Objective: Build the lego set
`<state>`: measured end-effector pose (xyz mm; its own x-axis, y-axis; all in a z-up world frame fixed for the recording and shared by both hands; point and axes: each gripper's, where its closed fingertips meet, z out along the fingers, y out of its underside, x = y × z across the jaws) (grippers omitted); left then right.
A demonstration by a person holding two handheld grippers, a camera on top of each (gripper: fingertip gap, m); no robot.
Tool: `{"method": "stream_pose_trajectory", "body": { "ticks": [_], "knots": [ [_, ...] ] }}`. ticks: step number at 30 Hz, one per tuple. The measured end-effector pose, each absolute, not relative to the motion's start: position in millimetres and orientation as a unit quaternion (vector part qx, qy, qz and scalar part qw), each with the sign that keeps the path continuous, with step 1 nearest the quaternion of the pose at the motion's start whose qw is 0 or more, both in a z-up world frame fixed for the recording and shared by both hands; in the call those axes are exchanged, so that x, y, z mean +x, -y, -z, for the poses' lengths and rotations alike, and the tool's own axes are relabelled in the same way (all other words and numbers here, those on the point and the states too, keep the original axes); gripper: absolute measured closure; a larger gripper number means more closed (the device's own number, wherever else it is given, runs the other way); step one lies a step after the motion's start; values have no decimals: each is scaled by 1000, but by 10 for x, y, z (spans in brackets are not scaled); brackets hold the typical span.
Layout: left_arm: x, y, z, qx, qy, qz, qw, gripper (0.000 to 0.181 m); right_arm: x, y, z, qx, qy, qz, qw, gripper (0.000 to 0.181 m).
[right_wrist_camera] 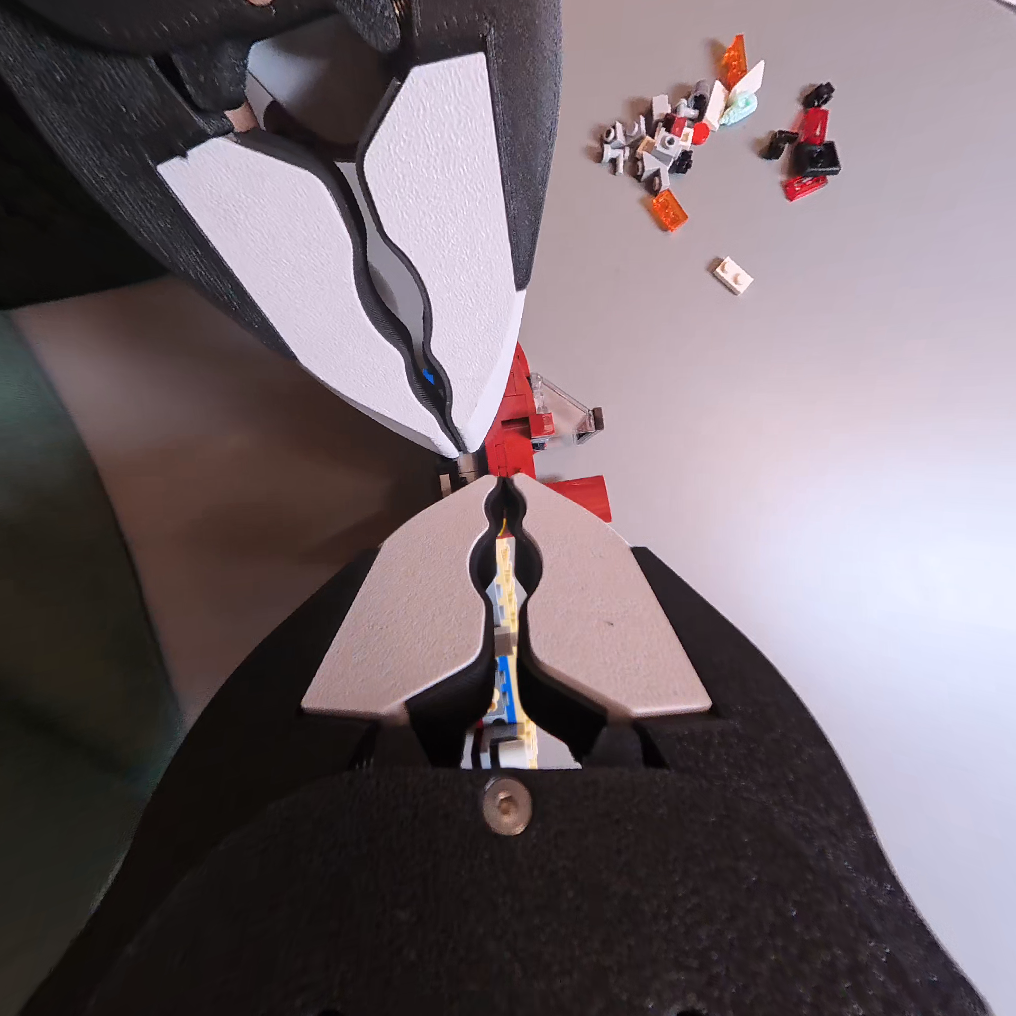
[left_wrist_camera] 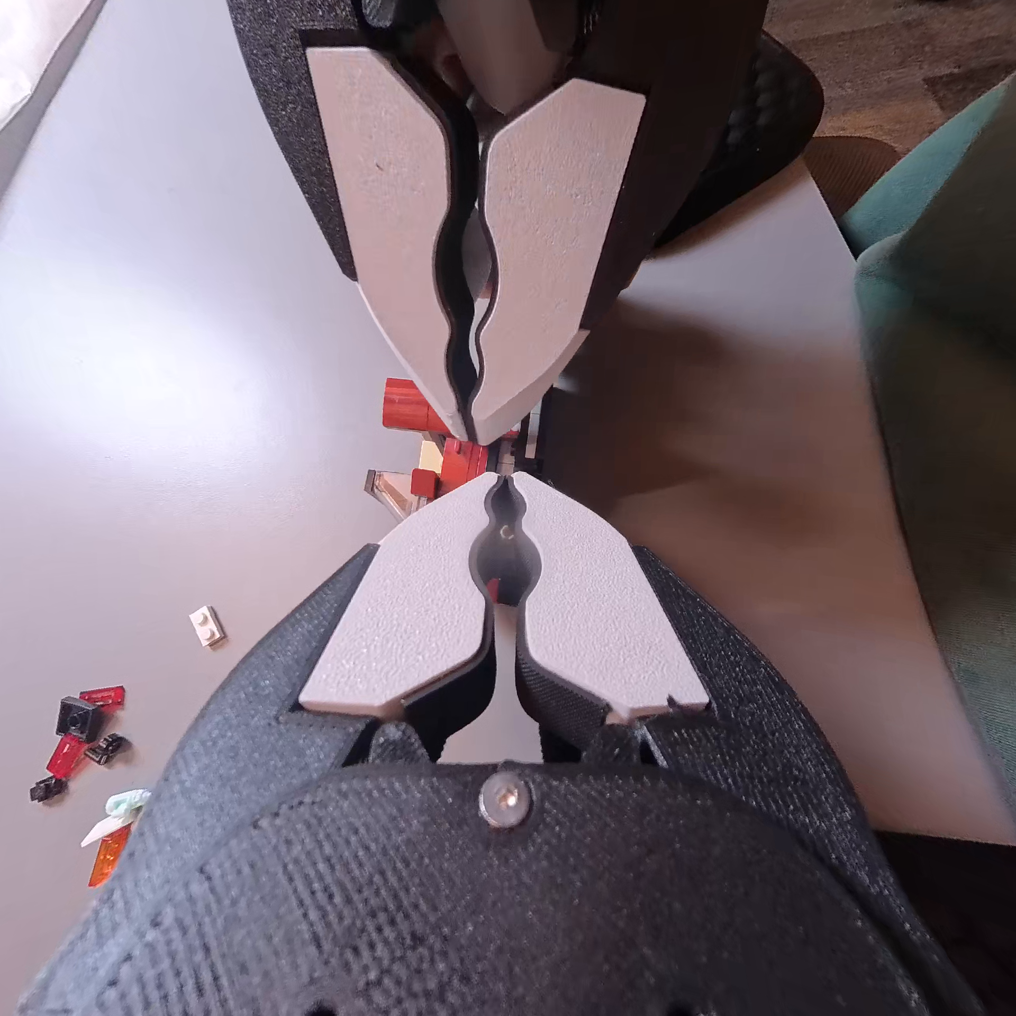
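The half-built red model (left_wrist_camera: 462, 459) was held above the pale table (left_wrist_camera: 165, 330), caught between two grippers meeting tip to tip. The left gripper (left_wrist_camera: 503, 479) had its tips pinched together on the model's near edge; the right gripper (right_wrist_camera: 503, 479) was likewise clamped on it, with tan, blue and grey bricks showing through the gap between its fingers. A clear sloped piece (right_wrist_camera: 566, 409) and red body sections were already joined. Much seemed left to do: a white two-stud plate (right_wrist_camera: 733, 275) lay alone nearby, and farther off a pile of loose parts (right_wrist_camera: 660, 143), grey, black, red and orange, waited unplaced.
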<state>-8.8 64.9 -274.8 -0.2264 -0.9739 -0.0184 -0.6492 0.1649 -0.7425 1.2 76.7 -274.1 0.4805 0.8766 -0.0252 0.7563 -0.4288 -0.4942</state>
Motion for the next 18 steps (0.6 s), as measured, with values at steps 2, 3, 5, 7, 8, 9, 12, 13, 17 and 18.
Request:
{"method": "stream_pose_trajectory", "body": {
  "ticks": [2, 3, 5, 7, 8, 9, 12, 13, 17, 18],
  "knots": [
    [-89, -650, 2748, -566, -717, 313, 259, 181, 32, -804, 2739, -836, 485, -136, 217, 181],
    [-89, -650, 2748, -566, -717, 313, 259, 181, 52, -833, 2733, -836, 485, -131, 223, 181],
    [-89, -650, 2748, -567, -717, 313, 259, 181, 47, -831, 2711, -833, 483, -145, 227, 181],
    [-88, -649, 2746, -567, -716, 315, 258, 181, 4, -790, 2679, -831, 475, -174, 230, 181],
    [-89, -650, 2746, -567, -716, 315, 258, 181, 3, -764, 2688, -831, 475, -179, 225, 181],
    [-89, -649, 2746, -567, -716, 315, 258, 181, 13, -746, 2710, -832, 478, -178, 220, 181],
    [-88, -649, 2746, -568, -715, 316, 257, 181, -1, -693, 2725, -828, 486, -185, 213, 181],
    [-88, -649, 2745, -570, -714, 317, 256, 181, 2, -690, 2725, -824, 492, -180, 214, 181],
    [-88, -652, 2745, -572, -711, 320, 255, 181, 52, -645, 2699, -818, 506, -175, 209, 181],
    [-88, -652, 2744, -572, -711, 320, 254, 181, 73, -634, 2693, -818, 507, -176, 206, 181]
  ]
}}
